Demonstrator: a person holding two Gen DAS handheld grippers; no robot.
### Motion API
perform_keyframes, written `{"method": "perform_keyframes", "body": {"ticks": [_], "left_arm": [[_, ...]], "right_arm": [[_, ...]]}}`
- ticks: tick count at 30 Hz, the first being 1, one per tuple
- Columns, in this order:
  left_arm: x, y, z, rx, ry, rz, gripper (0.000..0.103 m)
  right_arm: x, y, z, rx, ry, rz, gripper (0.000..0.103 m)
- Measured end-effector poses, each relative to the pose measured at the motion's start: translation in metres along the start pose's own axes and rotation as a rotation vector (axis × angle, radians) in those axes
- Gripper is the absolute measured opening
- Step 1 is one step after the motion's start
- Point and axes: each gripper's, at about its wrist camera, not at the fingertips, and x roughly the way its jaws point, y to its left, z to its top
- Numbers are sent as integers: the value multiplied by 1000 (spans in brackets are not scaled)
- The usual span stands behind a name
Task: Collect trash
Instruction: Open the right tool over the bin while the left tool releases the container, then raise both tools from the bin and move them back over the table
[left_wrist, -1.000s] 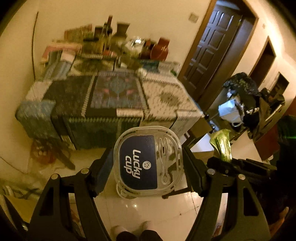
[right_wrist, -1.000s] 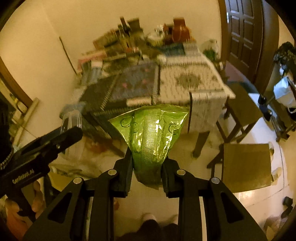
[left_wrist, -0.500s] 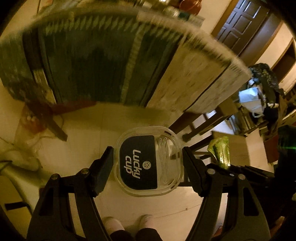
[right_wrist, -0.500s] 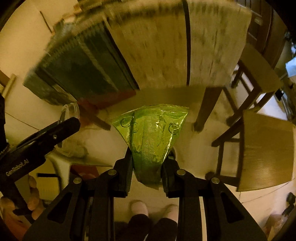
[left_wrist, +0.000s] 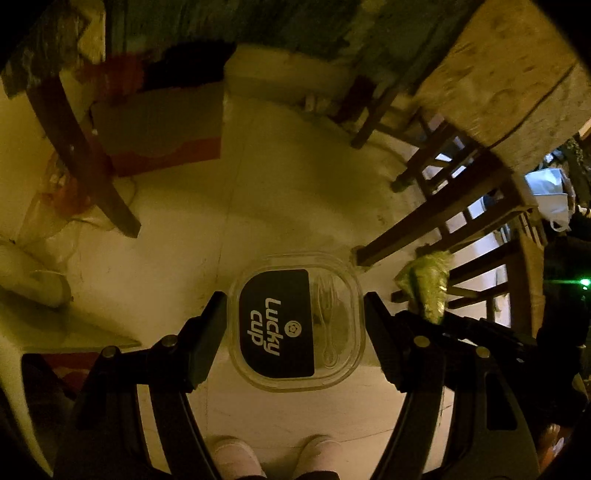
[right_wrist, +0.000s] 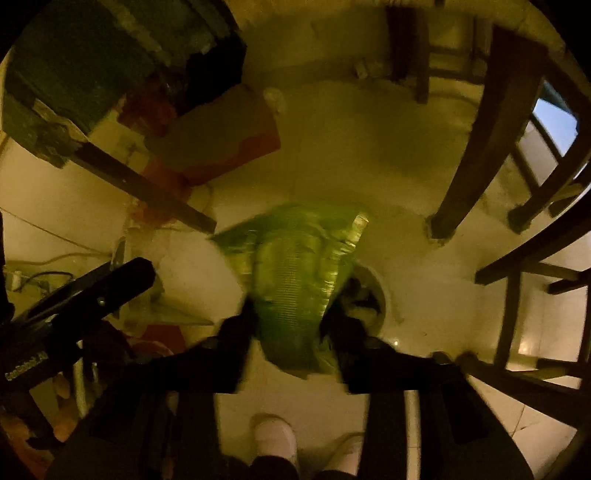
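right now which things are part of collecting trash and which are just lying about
Job:
clear plastic Lucky Cup lid, in left gripper
crinkled green foil wrapper, in right gripper
round white bin below

Lying about:
dark wooden chair legs
red and tan cardboard

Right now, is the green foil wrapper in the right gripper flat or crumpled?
Crumpled: the green foil wrapper shows creases and folds above the right gripper; motion blur hides detail.

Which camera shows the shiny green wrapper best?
The right wrist view: the green wrapper fills the middle, between the right gripper's fingers, though blurred. The left wrist view shows only a small crumpled bit at the side.
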Motion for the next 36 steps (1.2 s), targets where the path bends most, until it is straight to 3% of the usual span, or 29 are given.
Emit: {"method": "perform_keyframes", "body": {"ticks": [8, 15, 20, 28, 36], "left_arm": [[41, -2, 1, 6, 73, -42, 73], [76, -23, 5, 8, 149, -111, 75], [92, -35, 6, 5, 205, -113, 75], [57, -56, 12, 104, 182, -48, 75], [-43, -68, 34, 136, 120, -1, 75]], "right_arm": [[6, -23, -2, 86, 41, -47, 56], [-15, -34, 3, 121, 12, -77, 56], [-29, -39, 5, 131, -10, -101, 56], [-56, -36, 13, 128, -25, -108, 56], [-135, -2, 33, 91, -75, -105, 56]]}}
